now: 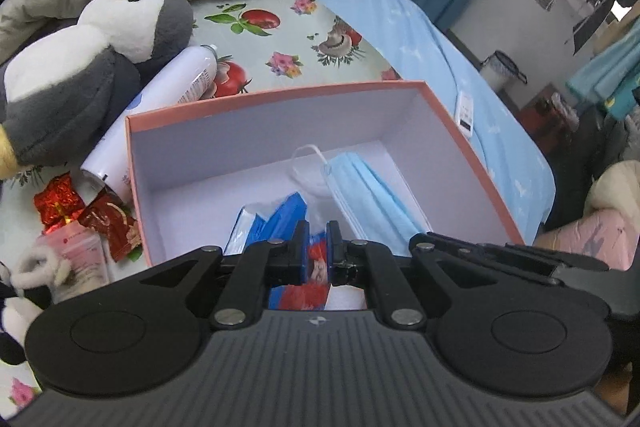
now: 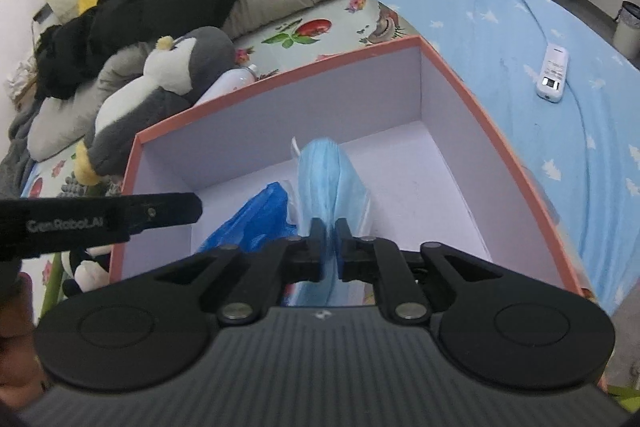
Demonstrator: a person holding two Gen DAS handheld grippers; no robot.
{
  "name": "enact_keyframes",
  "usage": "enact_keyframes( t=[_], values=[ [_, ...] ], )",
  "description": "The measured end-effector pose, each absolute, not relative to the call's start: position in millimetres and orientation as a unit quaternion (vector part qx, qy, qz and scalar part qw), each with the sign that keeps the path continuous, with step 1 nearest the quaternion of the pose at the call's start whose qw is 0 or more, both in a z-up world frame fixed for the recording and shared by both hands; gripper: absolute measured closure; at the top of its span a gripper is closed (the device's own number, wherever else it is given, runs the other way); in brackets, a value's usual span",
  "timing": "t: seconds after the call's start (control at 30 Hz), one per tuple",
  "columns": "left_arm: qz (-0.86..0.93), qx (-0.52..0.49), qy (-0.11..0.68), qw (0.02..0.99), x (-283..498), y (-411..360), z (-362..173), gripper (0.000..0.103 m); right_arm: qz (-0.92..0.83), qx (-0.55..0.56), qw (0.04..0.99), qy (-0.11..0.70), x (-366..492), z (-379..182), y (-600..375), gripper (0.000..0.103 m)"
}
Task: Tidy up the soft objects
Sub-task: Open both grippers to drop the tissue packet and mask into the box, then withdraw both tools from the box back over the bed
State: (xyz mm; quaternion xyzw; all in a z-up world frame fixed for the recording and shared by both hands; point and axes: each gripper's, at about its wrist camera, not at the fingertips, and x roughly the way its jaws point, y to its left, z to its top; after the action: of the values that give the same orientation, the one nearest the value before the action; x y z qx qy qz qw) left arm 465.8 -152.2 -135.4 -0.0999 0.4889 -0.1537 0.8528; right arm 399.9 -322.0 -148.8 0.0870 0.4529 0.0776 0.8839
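Observation:
A pink box with a white inside stands on the bed. Over its near edge my left gripper points down, jaws a little apart. A blue and red tissue pack on the box floor reaches up into the gap. To its right a blue face mask lies in the box. In the right wrist view the mask runs through the narrow gap of my right gripper, whose pads do not visibly press on it. The blue pack lies just left of it.
A grey and white penguin plush and a white spray can lie left of the box. Red sweet packets, a pink tube and a black and white plush lie at the front left. A white remote rests on the blue sheet.

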Motion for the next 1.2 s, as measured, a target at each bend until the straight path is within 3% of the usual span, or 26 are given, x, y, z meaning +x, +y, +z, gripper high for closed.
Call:
enact_keyframes(
  t=[0.03,0.07,0.47,0.83,1.2],
  values=[
    [-0.153,-0.098,0.494,0.85,466.6,-151.5,-132.6,0.07,0.075,0.087,0.883,0.454,400.0,-145.7,-322.4,0.077],
    [-0.154,-0.098,0.498,0.848,466.5,-149.8,-128.4,0.065,0.073,0.091,0.884,0.453,397.8,-140.6,-322.4,0.068],
    [-0.163,-0.088,0.462,0.867,422.1,-113.9,-65.2,0.065,0.061,0.106,0.9,0.418,354.9,-99.6,-301.7,0.069],
    [-0.139,-0.11,0.418,0.891,345.9,-81.9,-87.8,0.065,0.082,0.095,0.921,0.368,294.2,-115.7,-297.5,0.069],
    [-0.101,-0.129,0.366,0.916,232.7,-68.8,-64.1,0.065,0.131,0.088,0.931,0.328,213.2,-101.4,-296.1,0.069]
  ],
)
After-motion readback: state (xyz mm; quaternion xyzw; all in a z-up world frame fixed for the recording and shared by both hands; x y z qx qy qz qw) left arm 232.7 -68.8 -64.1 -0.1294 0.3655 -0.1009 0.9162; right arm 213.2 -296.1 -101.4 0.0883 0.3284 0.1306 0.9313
